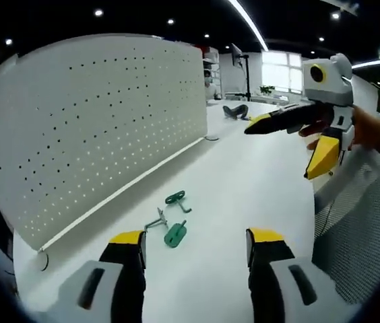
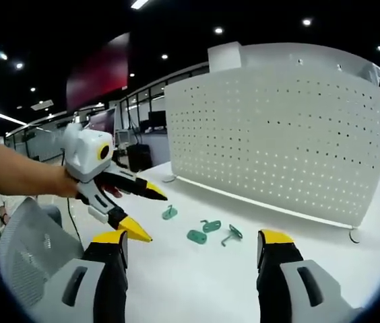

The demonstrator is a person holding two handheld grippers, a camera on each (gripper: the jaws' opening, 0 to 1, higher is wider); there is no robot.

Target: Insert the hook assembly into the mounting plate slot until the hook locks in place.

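Note:
A white perforated mounting plate (image 1: 96, 128) (image 2: 277, 134) stands upright along the white table. In front of it lie small green hook parts (image 1: 174, 233) (image 2: 197, 236), one more (image 1: 178, 199) (image 2: 211, 225) nearer the plate, and a grey metal piece (image 1: 156, 222). My left gripper (image 1: 197, 239) is open above the table just short of these parts, and it also shows held in a hand (image 2: 156, 217), open and empty. My right gripper (image 2: 192, 237) is open too, and in the left gripper view it hovers high over the table (image 1: 277, 153) with nothing between its jaws.
A grey mesh chair (image 1: 365, 229) (image 2: 28, 249) sits at the table's near edge. A dark object (image 1: 236, 111) lies far down the table. Round feet (image 1: 42, 259) (image 2: 355, 235) support the plate's ends. Another green piece (image 2: 170, 212) lies close under the left gripper.

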